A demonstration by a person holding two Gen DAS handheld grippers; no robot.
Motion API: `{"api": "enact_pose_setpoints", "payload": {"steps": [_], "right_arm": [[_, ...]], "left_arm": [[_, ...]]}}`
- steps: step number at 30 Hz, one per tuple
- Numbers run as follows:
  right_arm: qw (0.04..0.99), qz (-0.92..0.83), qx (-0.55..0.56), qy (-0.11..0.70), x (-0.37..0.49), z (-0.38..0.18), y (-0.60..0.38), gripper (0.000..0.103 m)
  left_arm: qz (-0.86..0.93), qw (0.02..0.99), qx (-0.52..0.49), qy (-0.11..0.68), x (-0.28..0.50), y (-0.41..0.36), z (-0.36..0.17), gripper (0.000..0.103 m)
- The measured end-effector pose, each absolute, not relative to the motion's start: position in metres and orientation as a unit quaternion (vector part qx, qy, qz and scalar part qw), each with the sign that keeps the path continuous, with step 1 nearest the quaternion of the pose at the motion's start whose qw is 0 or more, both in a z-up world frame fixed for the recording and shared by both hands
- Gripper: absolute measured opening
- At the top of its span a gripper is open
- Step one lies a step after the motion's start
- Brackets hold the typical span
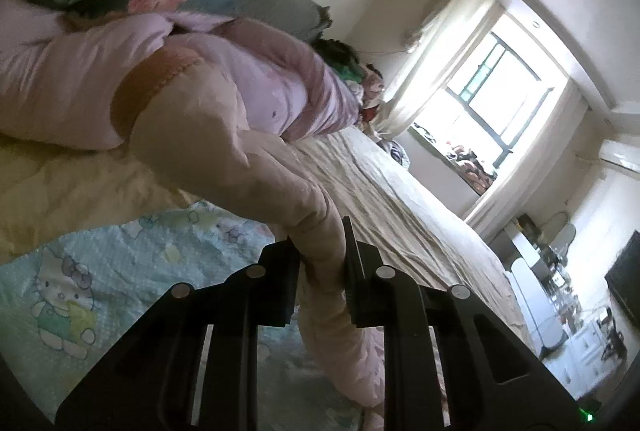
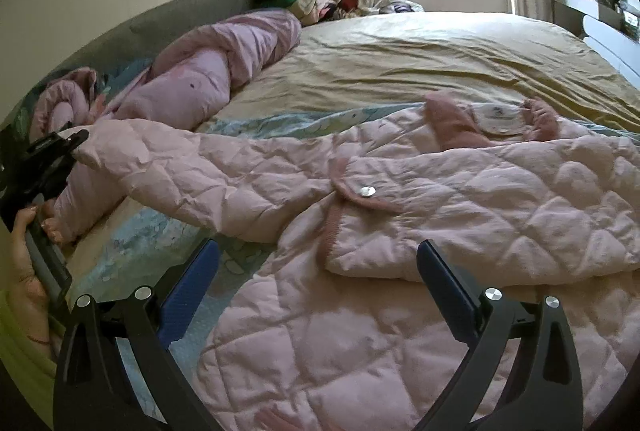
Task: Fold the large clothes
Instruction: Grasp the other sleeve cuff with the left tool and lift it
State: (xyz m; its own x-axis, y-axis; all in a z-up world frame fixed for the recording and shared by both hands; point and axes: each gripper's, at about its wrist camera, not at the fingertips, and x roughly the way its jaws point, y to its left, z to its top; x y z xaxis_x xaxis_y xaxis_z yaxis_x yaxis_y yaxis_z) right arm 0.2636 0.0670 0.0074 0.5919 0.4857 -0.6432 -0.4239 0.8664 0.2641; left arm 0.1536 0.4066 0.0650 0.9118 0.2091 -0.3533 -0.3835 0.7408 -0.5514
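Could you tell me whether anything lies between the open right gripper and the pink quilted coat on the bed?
Nothing visible does. The right gripper hovers open directly over the pink quilted coat, with only bare quilted fabric between its fingers. The left gripper is already shut on the sleeve, well off to the side.

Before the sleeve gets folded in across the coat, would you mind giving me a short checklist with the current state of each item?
1. Left gripper shut on the sleeve: ok.
2. Right gripper open and free, above the pink quilted coat: ok.
3. Coat body lying flat on the bed: not ok, wrinkled with the front flap doubled over.
4. Sleeve free of the rolled pink duvet: ok.
5. Far sleeve laid out: cannot tell, out of frame.
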Motion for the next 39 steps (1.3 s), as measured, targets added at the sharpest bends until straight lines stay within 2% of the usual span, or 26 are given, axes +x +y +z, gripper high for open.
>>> {"api": "enact_pose_setpoints", "payload": {"steps": [9,23,39], "right_arm": [[0.902,0.235,0.064,0.356,0.25,0.018,0.008,0.098],[0.903,0.218,0.146,0.341,0.246,0.024,-0.079,0.098],[0.905,0.171,0.222,0.321,0.238,0.028,-0.186,0.098]], "left_arm": [[0.136,0.941,-0.281,0.127,0.157,0.37,0.099,0.01],[0.084,0.971,-0.181,0.131,0.187,0.25,0.152,0.01],[-0.002,0.982,-0.076,0.174,0.227,0.127,0.133,0.01]]}}
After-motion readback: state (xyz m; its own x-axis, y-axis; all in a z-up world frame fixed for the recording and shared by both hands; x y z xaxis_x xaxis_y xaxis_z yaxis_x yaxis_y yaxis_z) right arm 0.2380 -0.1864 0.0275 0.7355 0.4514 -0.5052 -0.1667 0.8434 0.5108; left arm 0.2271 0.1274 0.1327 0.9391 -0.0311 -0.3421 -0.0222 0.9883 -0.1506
